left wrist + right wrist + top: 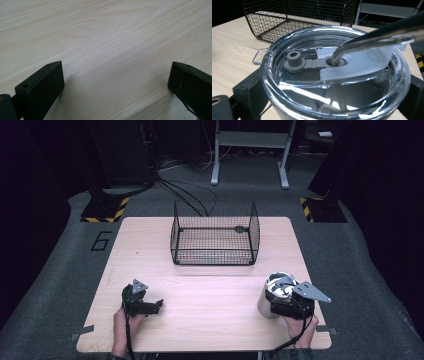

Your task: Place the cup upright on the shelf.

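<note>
At the near right of the wooden table (200, 315), the right gripper (286, 299) clasps a lidded tumbler (332, 82) around its body, jaws on either side, which keeps the tumbler upright with its bent metal straw (372, 35) through the clear lid. The left gripper (159, 304) rests near left, jaws spread apart with nothing between them. Farther off, a black wire basket (215, 234) stands open-topped, likely the tumbler's destination. Beyond lie grey floor and dark curtains.
</note>
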`<action>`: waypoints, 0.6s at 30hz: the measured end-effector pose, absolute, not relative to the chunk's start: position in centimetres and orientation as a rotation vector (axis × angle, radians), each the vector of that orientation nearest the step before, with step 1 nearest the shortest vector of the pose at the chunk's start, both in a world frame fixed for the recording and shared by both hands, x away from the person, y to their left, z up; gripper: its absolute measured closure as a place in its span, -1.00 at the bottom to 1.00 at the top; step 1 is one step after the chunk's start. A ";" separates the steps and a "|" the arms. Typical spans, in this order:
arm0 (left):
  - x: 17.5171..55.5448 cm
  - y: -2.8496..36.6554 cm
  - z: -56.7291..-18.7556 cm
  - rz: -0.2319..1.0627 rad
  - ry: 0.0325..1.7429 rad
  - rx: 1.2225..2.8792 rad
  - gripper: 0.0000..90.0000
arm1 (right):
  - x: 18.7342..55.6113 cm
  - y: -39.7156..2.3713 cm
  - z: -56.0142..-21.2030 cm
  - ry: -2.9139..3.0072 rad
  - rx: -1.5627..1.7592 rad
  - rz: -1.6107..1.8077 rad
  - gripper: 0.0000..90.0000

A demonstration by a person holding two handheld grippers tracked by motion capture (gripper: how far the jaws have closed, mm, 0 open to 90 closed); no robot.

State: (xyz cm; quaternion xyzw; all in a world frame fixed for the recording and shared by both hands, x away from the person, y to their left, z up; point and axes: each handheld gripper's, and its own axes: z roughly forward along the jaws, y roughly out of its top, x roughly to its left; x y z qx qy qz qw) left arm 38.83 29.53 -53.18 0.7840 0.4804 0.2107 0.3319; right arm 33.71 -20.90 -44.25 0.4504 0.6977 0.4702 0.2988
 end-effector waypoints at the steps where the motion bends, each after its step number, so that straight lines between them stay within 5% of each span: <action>1: 38.8 29.5 -53.2 0.551 1.255 2.049 -0.99 | 33.7 -20.9 -44.2 1.850 1.201 1.246 -0.92; 18: 38.8 29.5 -53.2 0.551 1.256 2.048 -0.99 | 34.5 -19.6 -42.6 1.854 1.152 1.248 -0.92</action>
